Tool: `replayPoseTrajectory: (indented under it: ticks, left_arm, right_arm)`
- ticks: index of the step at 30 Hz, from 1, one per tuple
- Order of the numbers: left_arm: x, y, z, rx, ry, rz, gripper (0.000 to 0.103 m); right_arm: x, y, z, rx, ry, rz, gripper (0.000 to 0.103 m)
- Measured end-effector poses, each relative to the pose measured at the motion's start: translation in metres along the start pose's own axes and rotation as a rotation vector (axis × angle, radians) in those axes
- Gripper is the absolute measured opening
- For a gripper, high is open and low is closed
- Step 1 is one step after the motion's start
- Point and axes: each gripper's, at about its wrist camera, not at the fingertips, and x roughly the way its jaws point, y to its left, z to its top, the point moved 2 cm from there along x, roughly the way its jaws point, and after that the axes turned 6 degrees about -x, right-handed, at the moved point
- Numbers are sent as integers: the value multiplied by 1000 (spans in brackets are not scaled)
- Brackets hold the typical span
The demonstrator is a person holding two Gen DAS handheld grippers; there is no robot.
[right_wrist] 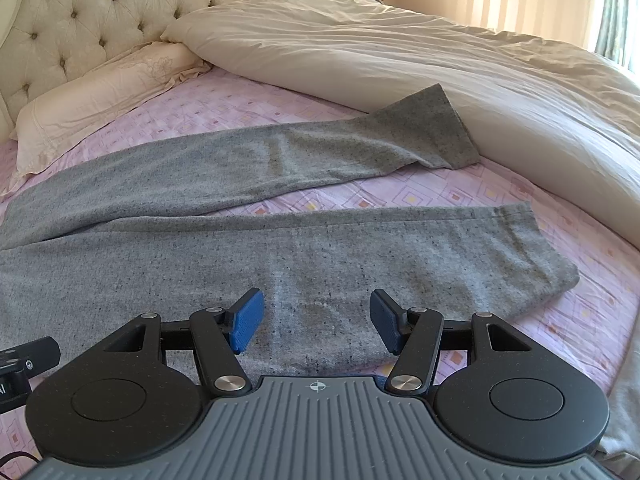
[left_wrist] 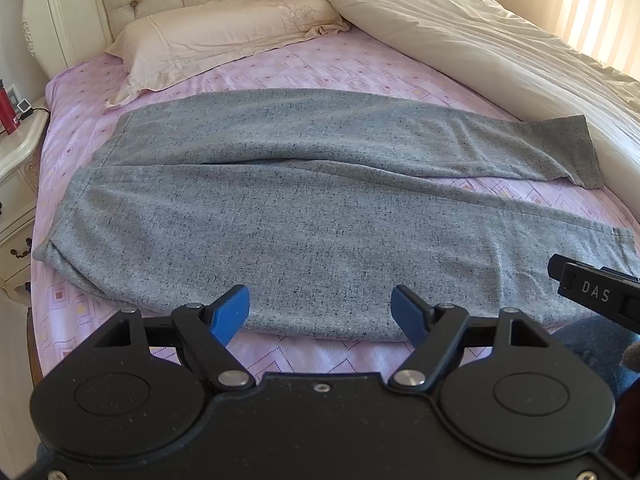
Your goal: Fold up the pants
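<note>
- Left wrist view: the left gripper point(left_wrist: 320, 310) hangs with its jaws spread wide and nothing between them, just above the near edge of the pants point(left_wrist: 280, 220), around the hip and upper-leg part.
- Right wrist view: the right gripper point(right_wrist: 316, 320) is likewise spread and empty, poised over the near leg point(right_wrist: 360, 256) closer to its cuff.
- The pants lie flat on the bed point(left_wrist: 320, 68), waistband off to the left gripper's left, both legs running out to the right; the far leg point(right_wrist: 280, 152) angles away from the near one, leaving a wedge of pink sheet between them.
- Both grippers sit along the near edge, probably so that the near leg can be pinched at two places and carried over onto the far leg for a lengthwise fold; no fold looks made yet.
- Beyond the pants, a pillow point(left_wrist: 216, 40) lies ahead and to the left, clear of the cloth.
- A bunched duvet point(right_wrist: 440, 72) lies ahead and to the right; the far cuff point(right_wrist: 436, 132) rests against its edge and tilts up, which may keep the legs from lining up neatly.
- To the left gripper's far left a nightstand point(left_wrist: 20, 144) carries small items, well apart from the work.
</note>
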Motion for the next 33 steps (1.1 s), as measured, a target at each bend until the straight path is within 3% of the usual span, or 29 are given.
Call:
replayPoseTrajectory:
  ticks: [4,8,19,23,29,33]
  left_arm:
    - [3,2,-1,7,10,-4,75]
    - [10,2,-1,15,36,-22,57]
    - [25,23,35,29,7,-26,57]
    - [39,39,65,-4,-12,1,57]
    - [64,46,104,30,-40,44,58]
    - [85,47,110,48,-6,31,58]
  right_arm:
    - [2,1,2,0,12,12,56]
    - [5,-1,2,21,34,42,49]
    - [12,-18,10,122,84,161,39]
    - [13,-21,28,77,38,159,39]
    - [28,-32,72,-14,-44,146,39]
    - [61,-41,89,-99,53,119,39]
